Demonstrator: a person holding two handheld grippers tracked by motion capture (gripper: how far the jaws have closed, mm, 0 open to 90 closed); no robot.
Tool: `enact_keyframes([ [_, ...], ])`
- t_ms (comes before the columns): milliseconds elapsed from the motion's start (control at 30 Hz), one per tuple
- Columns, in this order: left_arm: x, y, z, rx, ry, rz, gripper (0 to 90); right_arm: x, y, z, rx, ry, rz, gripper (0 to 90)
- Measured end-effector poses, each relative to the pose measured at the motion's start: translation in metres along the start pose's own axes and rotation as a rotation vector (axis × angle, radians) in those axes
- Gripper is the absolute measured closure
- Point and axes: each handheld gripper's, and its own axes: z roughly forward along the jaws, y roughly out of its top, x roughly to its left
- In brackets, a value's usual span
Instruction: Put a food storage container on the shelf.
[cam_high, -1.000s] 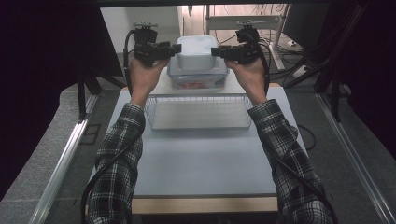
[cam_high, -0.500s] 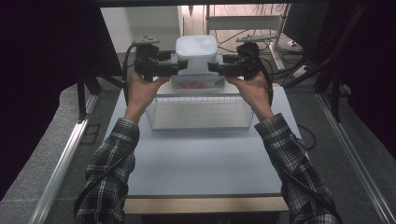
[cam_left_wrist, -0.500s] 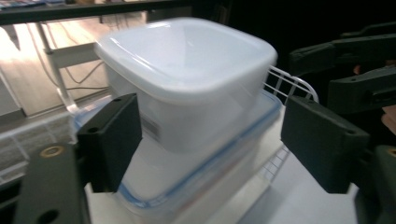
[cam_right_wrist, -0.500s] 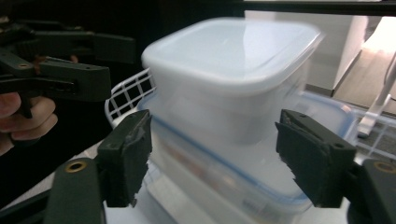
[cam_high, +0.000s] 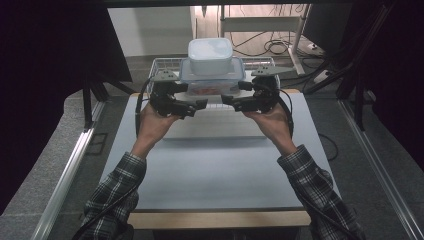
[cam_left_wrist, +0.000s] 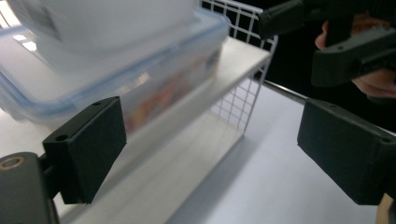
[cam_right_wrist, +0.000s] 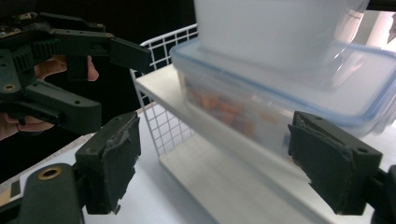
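Observation:
A clear food box with a blue-rimmed lid (cam_high: 212, 82) stands on the white shelf of a wire rack (cam_high: 162, 64), with coloured contents showing through its wall. On top of it sits a smaller white tub (cam_high: 210, 54). My left gripper (cam_high: 197, 104) and right gripper (cam_high: 229, 102) hover in front of the rack, tips pointing at each other, both open and holding nothing. In the left gripper view the open left gripper (cam_left_wrist: 215, 154) frames the box (cam_left_wrist: 116, 79) and the rack's mesh (cam_left_wrist: 238, 102). From the right gripper view, the right gripper (cam_right_wrist: 222, 165) stands open below the box (cam_right_wrist: 289, 88).
The pale grey table (cam_high: 210, 170) stretches from the rack to the wooden front edge. Dark frame posts and cables (cam_high: 280, 47) lie behind and beside the table. Each gripper view catches the other hand's gripper (cam_right_wrist: 60, 56) close by.
Both grippers have drawn back toward the person from the two sides of the stacked boxes, and their tips have come closer together. The boxes have stayed in place on the rack.

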Motion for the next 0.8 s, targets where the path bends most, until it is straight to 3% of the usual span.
enact_keyframes([
  [233,-0.012,-0.026,0.000,0.014,0.007,0.037,5.4,0.005,-0.022,-0.003,0.005,0.029,0.012,14.4],
  [500,-0.018,-0.054,0.001,0.021,-0.027,0.005,4.9,0.014,-0.051,-0.006,0.030,0.060,0.030,12.1],
  [800,-0.031,-0.086,-0.003,0.028,-0.037,0.019,3.9,0.023,-0.084,-0.010,0.069,0.057,0.000,7.7],
])
